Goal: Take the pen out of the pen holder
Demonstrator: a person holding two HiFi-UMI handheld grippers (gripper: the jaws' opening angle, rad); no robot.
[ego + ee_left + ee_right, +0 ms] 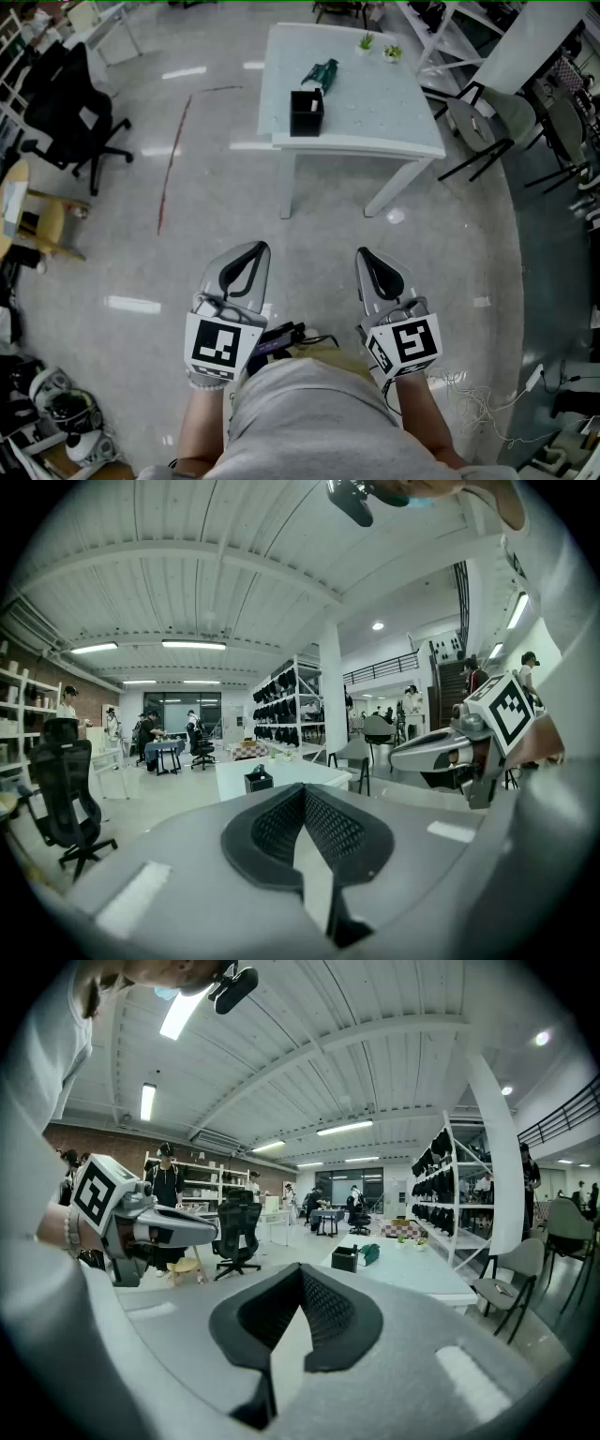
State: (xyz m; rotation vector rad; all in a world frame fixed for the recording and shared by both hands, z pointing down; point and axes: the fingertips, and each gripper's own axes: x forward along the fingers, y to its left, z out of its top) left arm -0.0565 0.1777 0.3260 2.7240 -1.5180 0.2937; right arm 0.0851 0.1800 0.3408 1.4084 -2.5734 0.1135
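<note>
A black square pen holder (307,112) stands near the front edge of a white table (375,127), far ahead of me; I cannot make out a pen in it. A green object (321,73) lies just behind the holder. My left gripper (251,249) and right gripper (366,253) are held side by side close to my body, well short of the table, both with jaws shut on nothing. The left gripper view shows the holder (258,780) small on the table (286,772). In the right gripper view the holder (345,1258) sits beside the green object (369,1253).
Two small potted plants (378,47) stand at the table's far side. A black office chair (70,103) and a yellow stool (47,225) are at the left. Grey chairs (478,127) and shelving crowd the right. Loose cables (469,394) lie on the floor by my right side.
</note>
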